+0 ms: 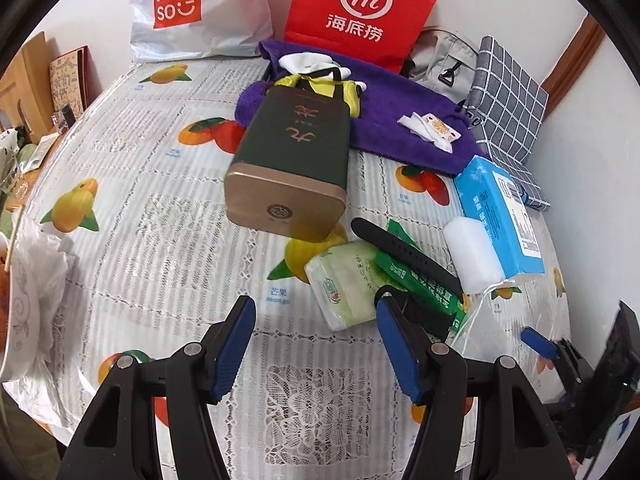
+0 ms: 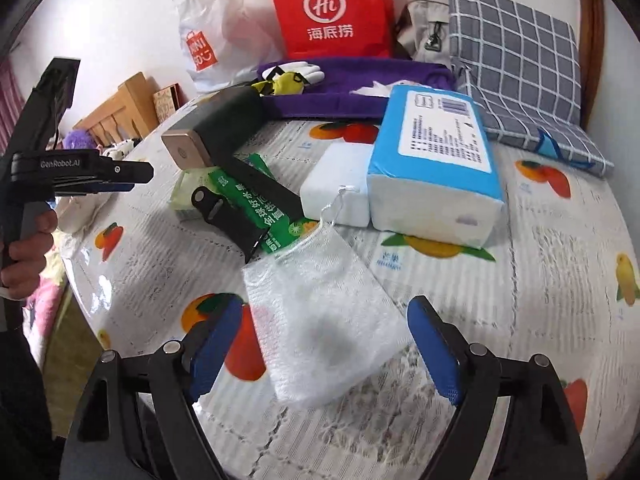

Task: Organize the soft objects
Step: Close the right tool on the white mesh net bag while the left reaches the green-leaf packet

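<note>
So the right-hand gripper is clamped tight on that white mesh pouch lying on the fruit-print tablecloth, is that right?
Not quite. The right gripper is open: in the right wrist view its blue pads stand well apart on either side of the white mesh pouch without pressing it. The rest holds: the pouch lies on the fruit-print tablecloth.

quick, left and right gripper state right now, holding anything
Left gripper: open, nothing between its fingers.
Right gripper: open, holding nothing; the white mesh pouch lies between its fingers, pads not pressing on it.
</note>
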### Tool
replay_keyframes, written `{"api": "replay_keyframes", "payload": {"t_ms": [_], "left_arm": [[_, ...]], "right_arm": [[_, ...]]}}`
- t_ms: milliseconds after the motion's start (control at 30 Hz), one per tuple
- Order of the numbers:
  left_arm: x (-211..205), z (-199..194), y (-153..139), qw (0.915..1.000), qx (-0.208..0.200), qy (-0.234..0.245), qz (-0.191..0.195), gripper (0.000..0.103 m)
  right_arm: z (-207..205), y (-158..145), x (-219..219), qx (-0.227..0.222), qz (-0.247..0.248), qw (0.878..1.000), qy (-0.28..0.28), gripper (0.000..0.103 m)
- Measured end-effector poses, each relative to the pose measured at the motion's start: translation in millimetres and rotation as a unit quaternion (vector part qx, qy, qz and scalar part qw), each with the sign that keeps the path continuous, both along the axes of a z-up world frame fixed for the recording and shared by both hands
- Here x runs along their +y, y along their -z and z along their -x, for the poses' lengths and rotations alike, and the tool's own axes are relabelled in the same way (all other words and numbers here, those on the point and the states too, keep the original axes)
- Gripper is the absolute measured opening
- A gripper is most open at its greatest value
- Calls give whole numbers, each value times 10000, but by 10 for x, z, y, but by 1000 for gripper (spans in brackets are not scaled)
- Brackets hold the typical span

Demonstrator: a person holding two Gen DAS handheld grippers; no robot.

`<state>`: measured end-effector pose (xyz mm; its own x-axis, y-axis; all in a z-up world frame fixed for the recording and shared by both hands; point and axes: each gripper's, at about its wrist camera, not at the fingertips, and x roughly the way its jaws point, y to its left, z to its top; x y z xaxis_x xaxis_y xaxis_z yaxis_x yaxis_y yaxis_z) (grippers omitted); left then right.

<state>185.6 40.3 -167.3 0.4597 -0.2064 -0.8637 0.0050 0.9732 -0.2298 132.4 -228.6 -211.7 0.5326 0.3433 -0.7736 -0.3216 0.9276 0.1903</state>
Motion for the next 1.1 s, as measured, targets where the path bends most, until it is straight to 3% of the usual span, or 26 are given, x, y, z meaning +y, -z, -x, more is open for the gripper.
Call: {"api": "replay_keyframes", "payload": {"t_ms": [167, 333, 433, 500, 567, 600, 667, 733, 867, 933, 1000, 1100], "left_arm": [[-31, -10, 45, 10000, 14, 19, -47, 61], [-133, -47, 91, 9998, 44, 201, -75, 61], [-231, -66, 154, 9992, 103, 373, -132, 61], [-256, -85, 186, 9990, 118, 390, -172, 61], [-207, -106, 200, 9998, 65, 157, -137, 61], [-153, -123, 199, 10000, 20, -1, 0, 61], [-75, -165, 217, 9995, 27, -136, 267, 61], [-45, -207, 249, 9991, 36, -245, 332, 59], [-103, -287, 324, 9990, 53, -184, 399, 59], [-147, -318, 367, 9990, 43, -178, 407, 48], [-184, -343, 393, 9993, 58, -201, 317, 25], [-163, -317, 361, 9996, -63, -139, 252, 16]], "right_arm": [[-203, 232, 180, 246, 136, 9994, -182, 88], [-121, 269, 361, 3, 566, 9980, -272, 89], [-42, 285, 404, -138, 743, 9968, -249, 84], [-12, 279, 363, -163, 702, 9971, -225, 75], [14, 263, 300, -184, 691, 9973, -162, 56], [24, 253, 261, -183, 687, 9974, -126, 51], [31, 235, 174, -158, 675, 9976, -47, 31], [22, 224, 90, -107, 628, 9980, 47, 19], [-10, 224, -23, -2, 449, 9989, 153, 9], [-12, 226, -44, 8, 400, 9991, 160, 9], [-10, 226, -30, -17, 449, 9989, 140, 9], [-17, 225, -28, -6, 462, 9988, 146, 9]]}}
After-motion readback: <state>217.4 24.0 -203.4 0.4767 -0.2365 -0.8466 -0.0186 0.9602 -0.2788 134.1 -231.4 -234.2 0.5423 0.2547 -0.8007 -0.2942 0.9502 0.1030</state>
